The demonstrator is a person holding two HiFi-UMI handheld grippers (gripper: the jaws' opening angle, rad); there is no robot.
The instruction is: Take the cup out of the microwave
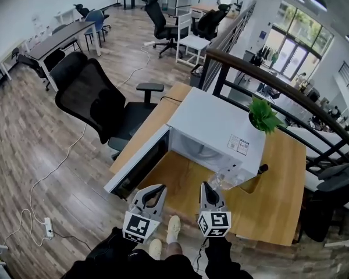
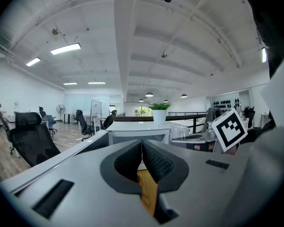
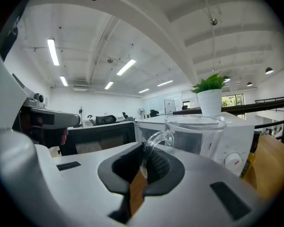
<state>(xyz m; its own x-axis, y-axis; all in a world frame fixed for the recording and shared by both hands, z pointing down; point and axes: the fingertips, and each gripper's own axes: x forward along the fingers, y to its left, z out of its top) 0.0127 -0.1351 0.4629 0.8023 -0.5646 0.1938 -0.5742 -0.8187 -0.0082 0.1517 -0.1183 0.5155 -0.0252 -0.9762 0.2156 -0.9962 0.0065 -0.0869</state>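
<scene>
Where the light wooden table (image 1: pixel 279 182) runs across the middle of the head view, a boxy white microwave (image 1: pixel 212 127) sits on it with its dark-windowed door (image 1: pixel 136 166) swung wide open toward the lower left of the frame. A black mesh-backed office chair (image 1: pixel 96 100) stands on the wood-plank floor (image 1: pixel 29 150) at the left, just beside the table's far edge. A dark curved stair railing (image 1: pixel 267 77) sweeps across the upper right behind the table. On top of the microwave, near its right end, is a small leafy green plant in a white pot (image 1: pixel 263 116).

Low in the frame, the two grey grippers reach toward the oven front side by side. The left gripper (image 1: pixel 154 189) is clenched on nothing; in the left gripper view its ribbed black pads (image 2: pixel 154 161) meet, with only table wood showing below them. The right gripper (image 1: pixel 208 186) is clamped on the looped handle (image 3: pixel 154 143) of a clear glass cup (image 3: pixel 194 134). The cup is outside the cavity, in front of the microwave's right-hand control panel, and in the head view it shows just below the oven's front right corner, over the table
</scene>
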